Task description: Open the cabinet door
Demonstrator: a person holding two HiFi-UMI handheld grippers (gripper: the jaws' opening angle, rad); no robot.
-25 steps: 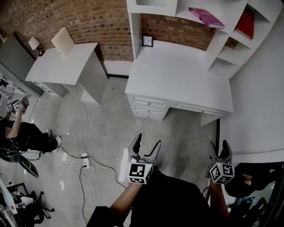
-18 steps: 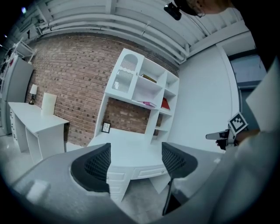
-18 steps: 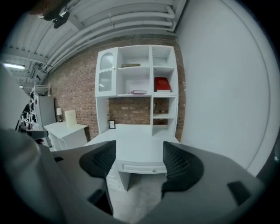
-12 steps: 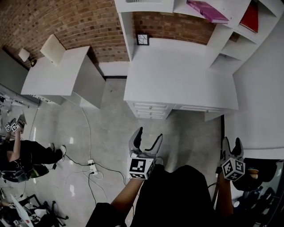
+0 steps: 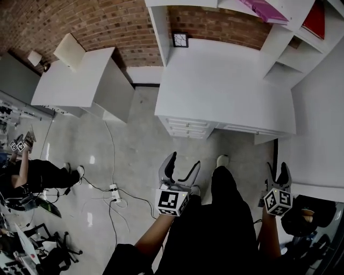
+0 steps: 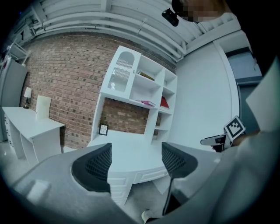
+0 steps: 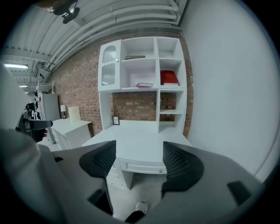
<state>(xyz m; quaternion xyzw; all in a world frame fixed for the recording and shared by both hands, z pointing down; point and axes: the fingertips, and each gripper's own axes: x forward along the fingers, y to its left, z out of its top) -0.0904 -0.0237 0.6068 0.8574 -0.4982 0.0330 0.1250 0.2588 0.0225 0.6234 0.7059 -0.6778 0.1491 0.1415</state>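
head view: shelf unit at the back of the white desk is cut by the top edge, only its lowest bit shows. pink book & red book above the desk are cropped too. cabinet door sits top left above the desk (arched panel, seen only in the gripper views), handle too small to tell. small frame at the desk's back left: content unreadable. person's legs hide floor in front of the desk.
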